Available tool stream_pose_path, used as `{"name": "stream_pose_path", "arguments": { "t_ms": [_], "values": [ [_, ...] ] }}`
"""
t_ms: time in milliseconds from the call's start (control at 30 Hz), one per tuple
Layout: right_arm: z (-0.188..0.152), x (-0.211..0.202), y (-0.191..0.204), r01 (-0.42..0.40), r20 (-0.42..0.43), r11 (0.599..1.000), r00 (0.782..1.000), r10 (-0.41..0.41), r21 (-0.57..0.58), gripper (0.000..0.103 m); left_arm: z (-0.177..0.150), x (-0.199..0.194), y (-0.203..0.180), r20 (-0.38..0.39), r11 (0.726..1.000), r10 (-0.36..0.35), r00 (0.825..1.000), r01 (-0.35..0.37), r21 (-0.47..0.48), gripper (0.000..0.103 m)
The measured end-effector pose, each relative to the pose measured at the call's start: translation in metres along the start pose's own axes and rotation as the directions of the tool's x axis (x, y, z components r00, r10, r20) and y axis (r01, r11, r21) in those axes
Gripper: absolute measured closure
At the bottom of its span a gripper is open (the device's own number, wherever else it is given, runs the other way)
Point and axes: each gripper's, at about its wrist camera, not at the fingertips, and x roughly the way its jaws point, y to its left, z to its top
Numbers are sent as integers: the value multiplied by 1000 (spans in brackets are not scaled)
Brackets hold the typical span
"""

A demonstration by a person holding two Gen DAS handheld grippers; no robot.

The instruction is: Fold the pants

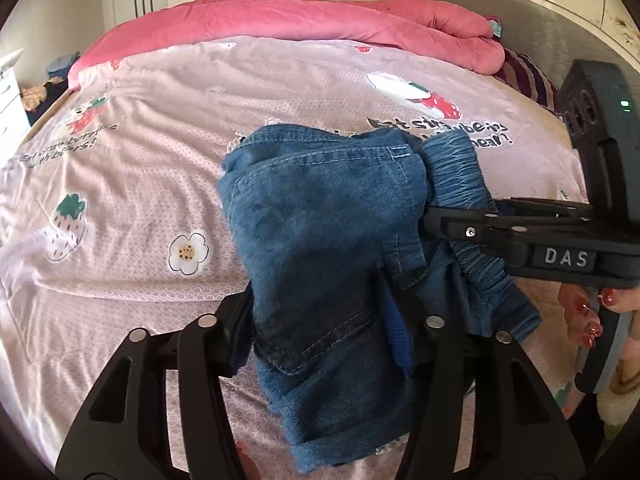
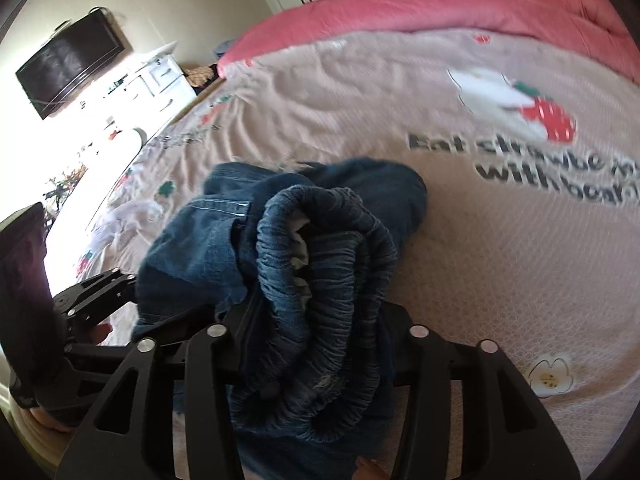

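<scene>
Small blue denim pants [image 1: 320, 240] are bunched and folded over, held above the pink printed bedsheet [image 1: 140, 184]. My left gripper [image 1: 324, 320] is shut on the pants' leg end, cloth filling the gap between its fingers. My right gripper [image 1: 430, 220] comes in from the right and is shut on the pants by the elastic waistband [image 1: 460, 184]. In the right wrist view the pants [image 2: 200, 240] fill the middle, with the gathered waistband [image 2: 320, 320] clamped in my right gripper [image 2: 316, 344]. The left gripper [image 2: 132, 284] shows at the left, holding the far end.
A pink quilt [image 1: 320, 20] lies piled along the bed's far side. A grey headboard [image 1: 540, 28] is at the right, a striped pillow [image 1: 528, 76] below it. White drawers [image 2: 168, 80] and a wall TV [image 2: 68, 60] stand beyond the bed's left edge.
</scene>
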Motion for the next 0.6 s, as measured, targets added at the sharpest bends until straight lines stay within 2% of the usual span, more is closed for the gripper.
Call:
{"name": "stream_pose_path", "arguments": {
  "t_ms": [33, 100, 300, 600],
  "values": [
    [-1, 2, -2, 4, -4, 1000, 1000, -4, 8, 50, -1, 0, -1, 3, 1000, 9, 1000, -9, 4, 51],
    [-3, 5, -6, -1, -4, 1000, 1000, 1, 22, 48, -3, 1, -2, 13, 1000, 27, 1000, -27, 10, 47],
    [-5, 8, -5, 15, -5, 1000, 1000, -14, 25, 42, -5, 3, 5, 13, 1000, 20, 1000, -20, -19, 39],
    [-8, -7, -4, 56, 35, 998, 998, -57, 27, 28, -11, -11, 8, 38, 999, 16, 999, -15, -32, 33]
  ]
}}
